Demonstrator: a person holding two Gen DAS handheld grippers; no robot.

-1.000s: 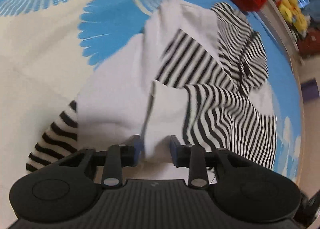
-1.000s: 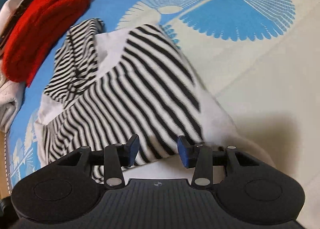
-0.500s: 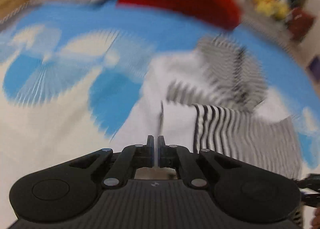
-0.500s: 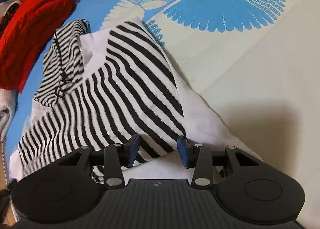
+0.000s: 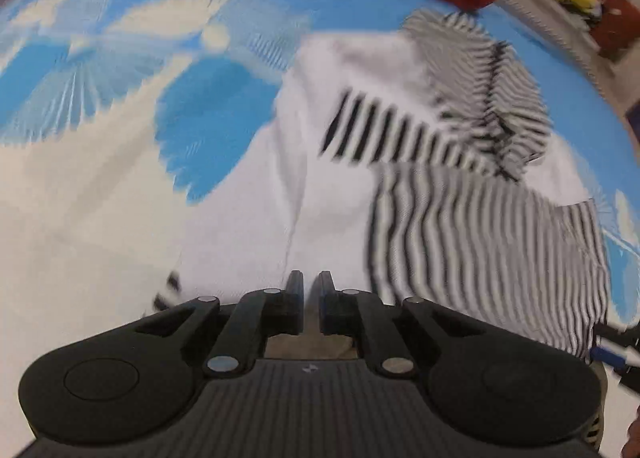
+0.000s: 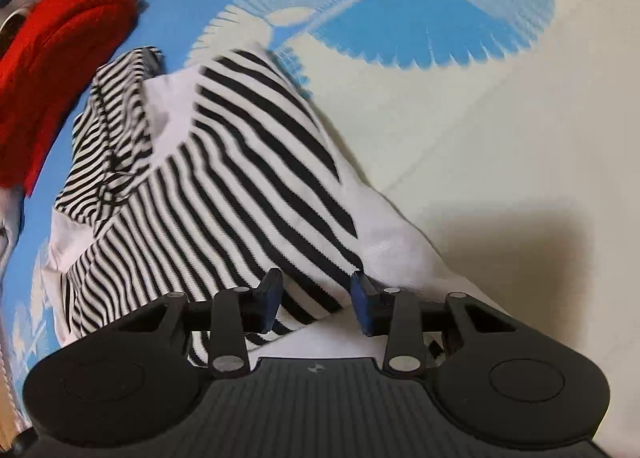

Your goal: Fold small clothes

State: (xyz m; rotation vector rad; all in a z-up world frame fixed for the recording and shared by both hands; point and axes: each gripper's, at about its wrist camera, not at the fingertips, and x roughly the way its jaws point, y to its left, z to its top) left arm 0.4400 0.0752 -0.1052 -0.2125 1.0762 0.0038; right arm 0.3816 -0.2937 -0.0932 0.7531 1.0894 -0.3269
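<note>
**Near hem pinched on one side only**

The left tongs (image 5: 310, 290) are drawn nearly together on the white near edge of the striped garment (image 5: 460, 186), a thin fold of cloth pinched between them. The right tongs (image 6: 316, 296) stand wide apart, straddling the striped hem without gripping it. The garment lies crumpled on the bed, on the blue and cream bedspread (image 6: 500, 130), its hem towards the near edge and its bunched striped part towards the far side.

The risk, as I judge it, is an uneven fold: if the left side lifts while the right has not closed, the hem will skew and the layers slide. The left pinch also looks shallow, so thin cloth could slip out.

Beyond the garment, at the bed's far edge, lies a red knit (image 6: 60, 70).
</note>
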